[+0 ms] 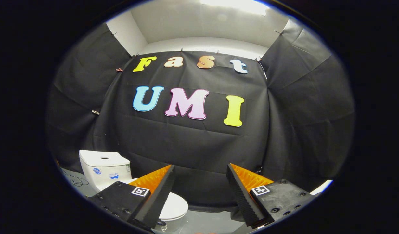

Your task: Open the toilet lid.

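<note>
The jaws (pixel 199 185) are held wide apart, nothing gripped between them, aimed at the black cloth wall (pixel 199 146). A small white toilet (pixel 121 182) is seen low on the grey floor (pixel 206 222), partly hidden behind the left finger. Its lid (pixel 175 206) is down, flat on the bowl, with the tank (pixel 103 167) standing behind it, against the cloth.

I see a pale grey floor (pixel 206 224) under the booth; a white toilet (pixel 103 169) stands on it, lid (pixel 175 206) down, partly behind my spread, empty gripper (pixel 199 182) fingers; a dark cable (pixel 74 180) lies beside its tank.
</note>
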Demonstrator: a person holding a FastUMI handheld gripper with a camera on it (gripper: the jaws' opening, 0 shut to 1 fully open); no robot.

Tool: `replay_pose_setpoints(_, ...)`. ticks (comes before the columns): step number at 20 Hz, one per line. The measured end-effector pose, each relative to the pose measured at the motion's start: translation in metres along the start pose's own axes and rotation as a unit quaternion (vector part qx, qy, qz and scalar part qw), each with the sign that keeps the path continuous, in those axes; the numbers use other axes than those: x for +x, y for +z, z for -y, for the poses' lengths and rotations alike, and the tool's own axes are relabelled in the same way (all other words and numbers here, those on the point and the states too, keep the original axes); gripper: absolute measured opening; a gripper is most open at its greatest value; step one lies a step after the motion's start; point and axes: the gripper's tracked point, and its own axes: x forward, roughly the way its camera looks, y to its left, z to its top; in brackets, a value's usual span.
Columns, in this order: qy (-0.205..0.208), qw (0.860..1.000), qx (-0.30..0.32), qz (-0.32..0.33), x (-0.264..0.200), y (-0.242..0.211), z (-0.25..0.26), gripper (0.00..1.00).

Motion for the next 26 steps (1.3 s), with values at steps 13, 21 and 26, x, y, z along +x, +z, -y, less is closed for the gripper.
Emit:
replay_pose_setpoints(13, 0.019, 1.000, -0.007, -0.019, 0.015, -0.014, -0.001, 0.98)
replay_pose_setpoints(21, 0.015, 0.997, 0.018, -0.069, 0.043, -0.053, 0.017, 0.98)
replay_pose_setpoints(26, 0.039, 0.983, 0.087, -0.156, 0.046, -0.124, -0.007, 0.98)
